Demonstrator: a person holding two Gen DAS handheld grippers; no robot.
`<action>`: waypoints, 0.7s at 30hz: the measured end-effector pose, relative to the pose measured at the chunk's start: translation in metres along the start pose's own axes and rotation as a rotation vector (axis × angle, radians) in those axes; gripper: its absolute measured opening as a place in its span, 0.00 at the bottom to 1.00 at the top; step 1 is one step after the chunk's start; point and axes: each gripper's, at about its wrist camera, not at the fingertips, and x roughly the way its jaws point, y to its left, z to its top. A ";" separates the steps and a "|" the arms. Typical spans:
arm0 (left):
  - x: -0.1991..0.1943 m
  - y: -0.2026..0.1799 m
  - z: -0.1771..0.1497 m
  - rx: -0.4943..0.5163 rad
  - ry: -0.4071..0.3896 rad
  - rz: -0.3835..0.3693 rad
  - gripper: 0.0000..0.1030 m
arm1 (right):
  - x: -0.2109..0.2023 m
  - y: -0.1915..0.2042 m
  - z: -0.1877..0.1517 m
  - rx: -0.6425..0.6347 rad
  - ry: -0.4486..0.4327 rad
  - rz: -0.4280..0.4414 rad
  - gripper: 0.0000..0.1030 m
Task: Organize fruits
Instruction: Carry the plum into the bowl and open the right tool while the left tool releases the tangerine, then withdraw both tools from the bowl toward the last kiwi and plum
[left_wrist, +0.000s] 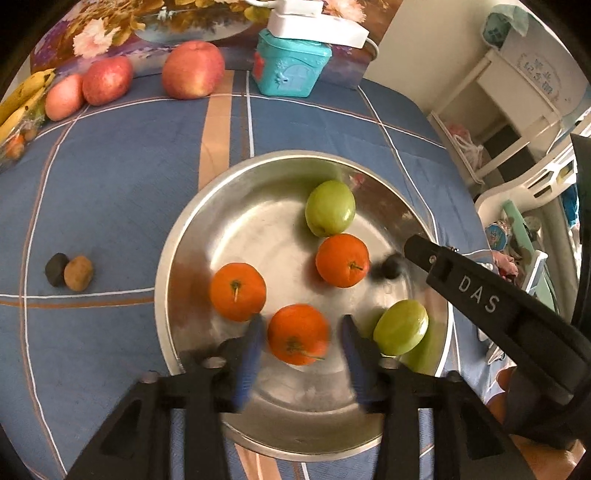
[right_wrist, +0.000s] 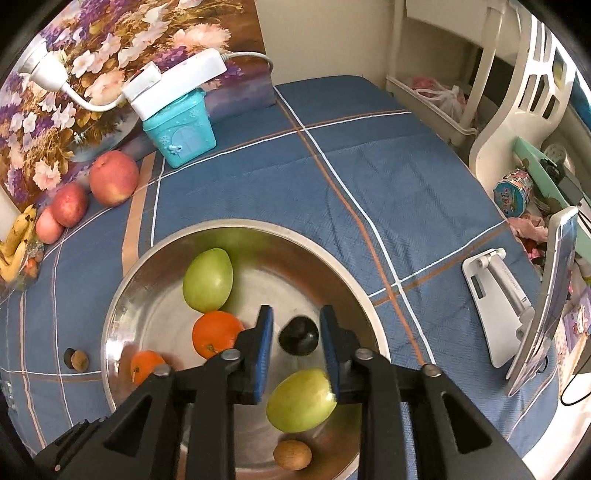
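Both tongs hang over the steel bowl (left_wrist: 173, 258): left tongs (left_wrist: 301, 330) parted, an orange (left_wrist: 297, 334) loose between them; right tongs (right_wrist: 297, 328) parted around a dark fruit (right_wrist: 298, 336), pads clear. Green fruits (right_wrist: 208, 280) lie beyond.

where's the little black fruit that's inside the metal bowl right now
In the right wrist view the black fruit lies in the metal bowl, between the right gripper's open blue pads, just right of an orange and above a green fruit.
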 end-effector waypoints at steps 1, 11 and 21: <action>-0.001 0.000 0.000 -0.003 -0.004 -0.005 0.56 | 0.000 0.000 0.001 0.002 -0.002 -0.001 0.32; -0.018 0.019 0.011 -0.057 -0.051 0.003 0.76 | -0.003 -0.002 0.002 0.019 -0.008 -0.004 0.59; -0.041 0.095 0.015 -0.272 -0.173 0.181 1.00 | -0.001 0.008 0.000 0.009 0.001 -0.006 0.80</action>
